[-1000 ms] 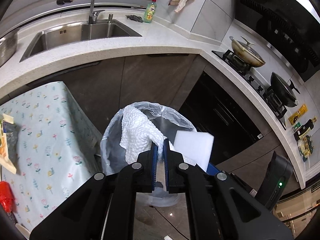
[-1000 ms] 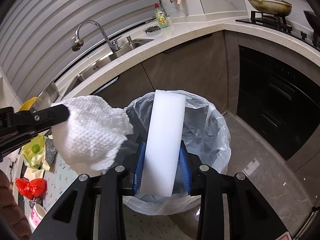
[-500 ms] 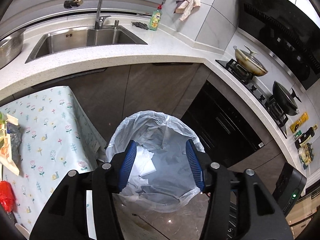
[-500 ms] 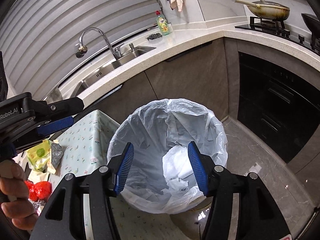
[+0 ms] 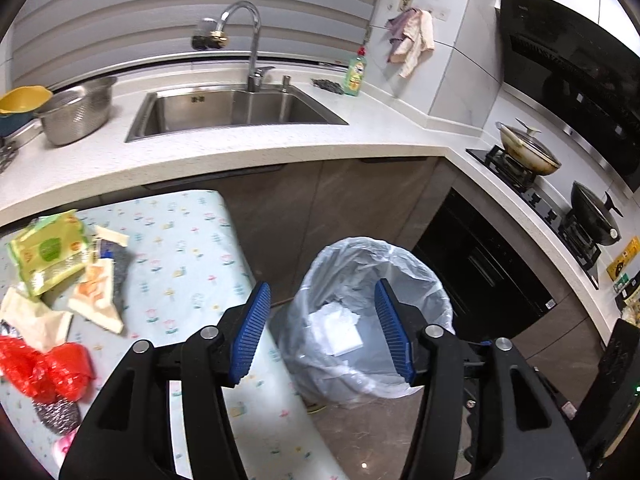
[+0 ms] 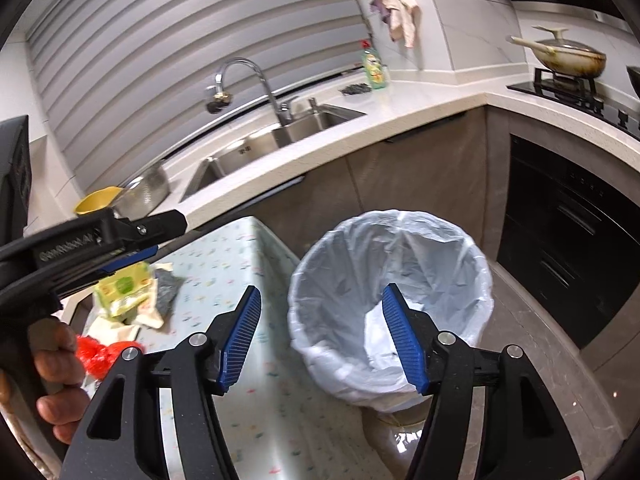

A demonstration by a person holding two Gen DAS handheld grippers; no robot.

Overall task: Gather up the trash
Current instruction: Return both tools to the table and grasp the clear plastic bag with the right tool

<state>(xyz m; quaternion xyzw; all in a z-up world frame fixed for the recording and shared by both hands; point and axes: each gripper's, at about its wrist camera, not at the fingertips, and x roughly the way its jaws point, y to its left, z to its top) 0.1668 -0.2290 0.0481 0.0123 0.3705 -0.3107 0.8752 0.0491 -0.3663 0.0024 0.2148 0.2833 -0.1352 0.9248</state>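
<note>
Both sets of jaws are spreading apart and nothing sits between them. On my left gripper (image 5: 322,330) the blue ribbed pads stand wide, and past them I see the round trash bin with a thin white plastic bag liner (image 5: 404,256) on the floor. Flat white pieces of trash (image 5: 336,328) lie down inside it. My right gripper (image 6: 320,338) is just the same, with its blue pads apart and the same bin behind the right one, white trash showing low in the bag. Beside the bin is the table with the pale flowered cloth (image 5: 188,264). More trash waits on it: a yellow and green crinkly wrapper (image 5: 46,250), a grey wrapper (image 5: 120,276), a cream torn paper piece (image 5: 98,300) touching it, a bright red plastic bag scrunched up (image 5: 44,370) and a shiny metal scrubber ball (image 5: 56,414) near the edge. From the right camera I can see a hand (image 6: 56,368) holding the handle of the left gripper, which hangs over that pile. Behind it all is the white counter with a steel sink (image 5: 236,110) and a curved silver tap (image 5: 248,32).
</note>
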